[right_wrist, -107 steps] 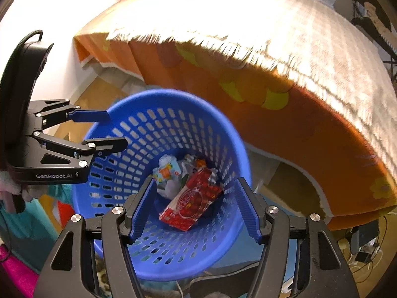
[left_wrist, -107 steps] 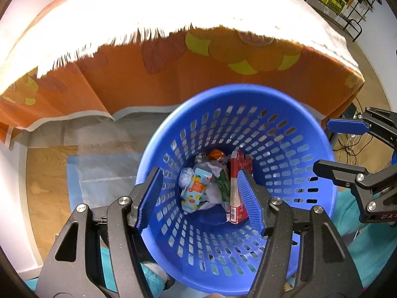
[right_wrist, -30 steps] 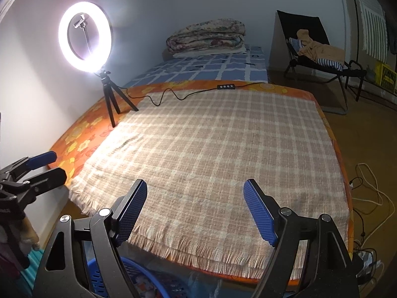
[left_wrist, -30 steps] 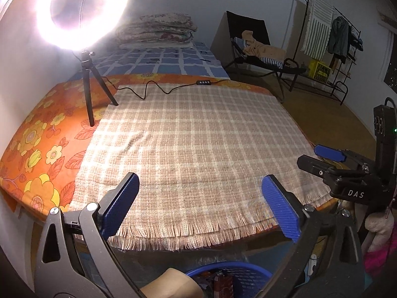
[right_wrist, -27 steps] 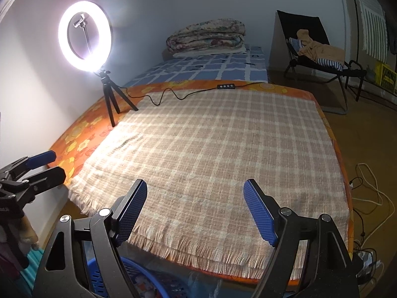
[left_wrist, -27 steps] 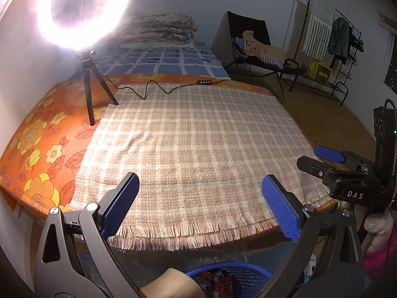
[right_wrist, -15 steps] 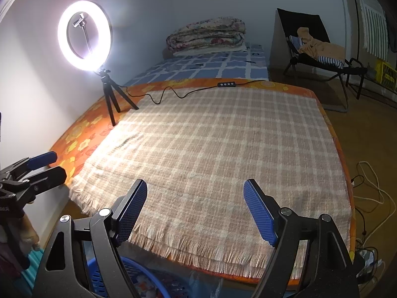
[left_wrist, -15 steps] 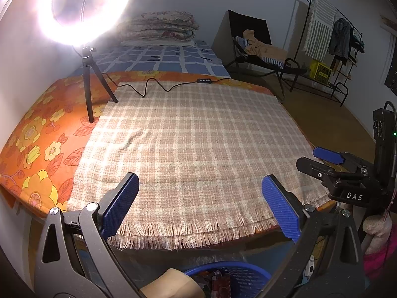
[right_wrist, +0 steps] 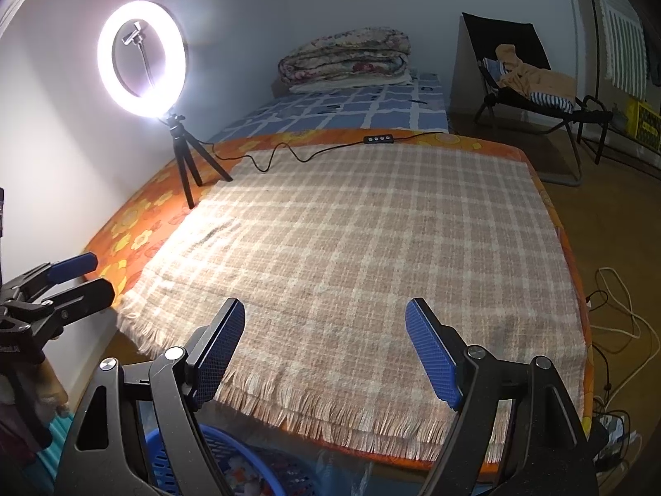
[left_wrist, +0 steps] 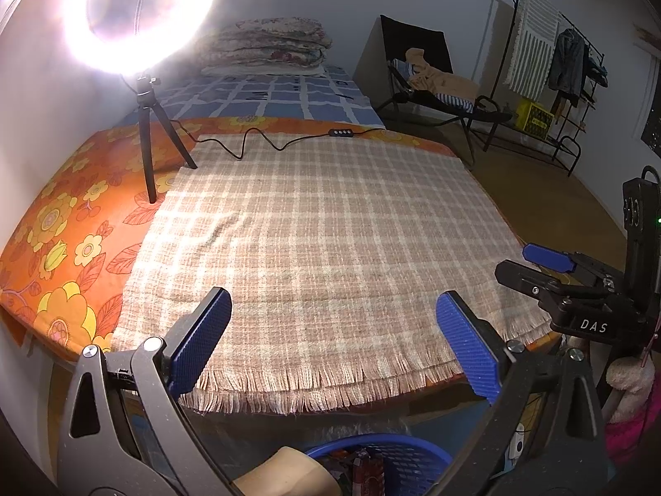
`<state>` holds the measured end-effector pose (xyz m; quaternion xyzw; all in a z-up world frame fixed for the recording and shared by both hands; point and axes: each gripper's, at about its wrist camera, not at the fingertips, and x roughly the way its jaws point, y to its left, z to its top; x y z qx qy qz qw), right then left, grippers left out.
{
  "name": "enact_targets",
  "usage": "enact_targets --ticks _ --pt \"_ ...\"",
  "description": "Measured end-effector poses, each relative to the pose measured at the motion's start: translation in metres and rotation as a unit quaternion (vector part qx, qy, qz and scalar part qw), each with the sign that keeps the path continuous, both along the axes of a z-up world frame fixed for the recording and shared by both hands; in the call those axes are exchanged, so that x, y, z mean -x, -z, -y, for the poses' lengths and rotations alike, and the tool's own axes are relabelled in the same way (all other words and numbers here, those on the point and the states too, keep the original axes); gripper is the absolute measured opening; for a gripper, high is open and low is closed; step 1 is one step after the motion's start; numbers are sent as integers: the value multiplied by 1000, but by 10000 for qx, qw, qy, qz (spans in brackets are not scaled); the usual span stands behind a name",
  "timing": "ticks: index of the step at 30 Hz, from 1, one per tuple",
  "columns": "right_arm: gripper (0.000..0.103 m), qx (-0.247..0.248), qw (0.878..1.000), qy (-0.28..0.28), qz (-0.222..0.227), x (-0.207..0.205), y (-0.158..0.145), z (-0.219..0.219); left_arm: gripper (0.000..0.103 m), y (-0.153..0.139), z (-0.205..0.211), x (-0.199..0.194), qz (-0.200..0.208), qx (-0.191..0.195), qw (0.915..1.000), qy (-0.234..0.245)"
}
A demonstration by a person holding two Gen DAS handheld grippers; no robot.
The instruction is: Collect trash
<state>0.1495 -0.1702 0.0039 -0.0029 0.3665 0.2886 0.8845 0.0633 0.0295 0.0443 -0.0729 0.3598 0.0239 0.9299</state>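
From the left wrist camera, the left gripper (left_wrist: 332,339) is seen with its jaws spread wide and nothing held between the blue pads (left_wrist: 200,341). Ahead of the fingers a plaid blanket (left_wrist: 322,239) is spread flat over an orange floral sheet (left_wrist: 70,248), its fringe hanging just beyond the fingertips. Below the gripper, at the bottom edge of the view, the rim of the blue basket (left_wrist: 384,454) is shown, with red packaging (left_wrist: 363,469) visible inside; what else lies in it cannot be made out from this angle. Far ahead and to the left, a lit ring light (left_wrist: 140,12) is stood on a small tripod on the sheet. To the right, the right gripper (left_wrist: 537,264) is seen from the side, its fingers parted.

From the right wrist camera, the right gripper (right_wrist: 324,351) is shown released, jaws wide apart, with only the plaid blanket (right_wrist: 372,248) beyond them. The blue basket (right_wrist: 223,454) is found below and to the left of the fingers, partly hidden by the gripper frame, with what seems to be light-coloured trash (right_wrist: 243,471) inside. At the left edge the left gripper (right_wrist: 78,277) is seen, its fingers apart. Folded quilts (right_wrist: 345,60) are stacked far ahead, and a black chair (right_wrist: 533,82) with clothes is placed ahead to the right.
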Motion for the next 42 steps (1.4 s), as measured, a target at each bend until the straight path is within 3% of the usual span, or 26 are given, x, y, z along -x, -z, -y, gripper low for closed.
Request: enact_targets --ticks 42 --pt "80 61 9999 -112 -33 2 -2 -1 101 2 -5 2 28 -177 9998 -81"
